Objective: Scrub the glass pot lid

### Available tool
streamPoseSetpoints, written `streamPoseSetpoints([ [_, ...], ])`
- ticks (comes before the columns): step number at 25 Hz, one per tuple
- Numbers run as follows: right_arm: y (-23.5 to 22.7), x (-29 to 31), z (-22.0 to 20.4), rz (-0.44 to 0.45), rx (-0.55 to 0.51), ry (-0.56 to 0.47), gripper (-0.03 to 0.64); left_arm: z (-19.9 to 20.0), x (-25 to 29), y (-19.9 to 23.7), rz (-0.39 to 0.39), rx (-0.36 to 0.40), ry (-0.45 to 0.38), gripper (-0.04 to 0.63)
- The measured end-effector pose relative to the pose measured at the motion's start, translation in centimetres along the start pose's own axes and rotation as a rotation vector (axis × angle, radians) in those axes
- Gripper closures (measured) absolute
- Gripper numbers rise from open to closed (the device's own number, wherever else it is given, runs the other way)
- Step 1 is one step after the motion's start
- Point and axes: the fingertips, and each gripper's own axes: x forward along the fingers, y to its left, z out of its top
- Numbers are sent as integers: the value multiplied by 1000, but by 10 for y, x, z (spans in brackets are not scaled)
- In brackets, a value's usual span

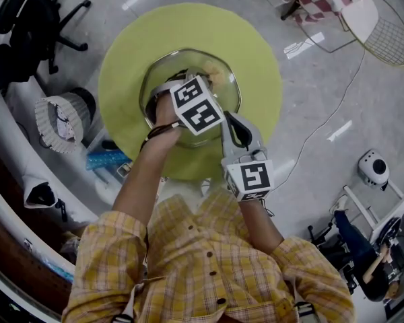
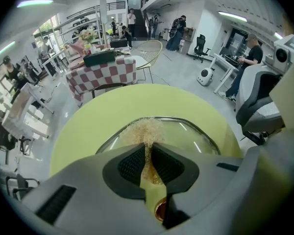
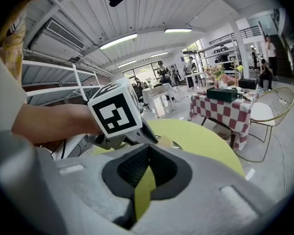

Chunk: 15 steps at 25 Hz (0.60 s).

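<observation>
Beyond our shirt, our left gripper clamps the scourer on the lid, dead ahead; our right gripper, closed empty, sits at the lid's near rim.

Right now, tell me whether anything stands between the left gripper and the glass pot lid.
Nothing visible does. The left gripper is shut on a tan scrub pad, and the pad sits directly over the glass pot lid on the green table. The right gripper is at the lid's near edge, off to one side.
</observation>
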Motion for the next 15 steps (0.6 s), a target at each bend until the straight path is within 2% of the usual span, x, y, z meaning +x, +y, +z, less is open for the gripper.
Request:
streamPoseSetpoints([
  [4,-2,-2,0,-4,4,-3,620,4,4,1,-18,-7,1,547],
  [15,-1,-4,2,1,-1,-7,620,1,2,15,50,-76,-10,546],
])
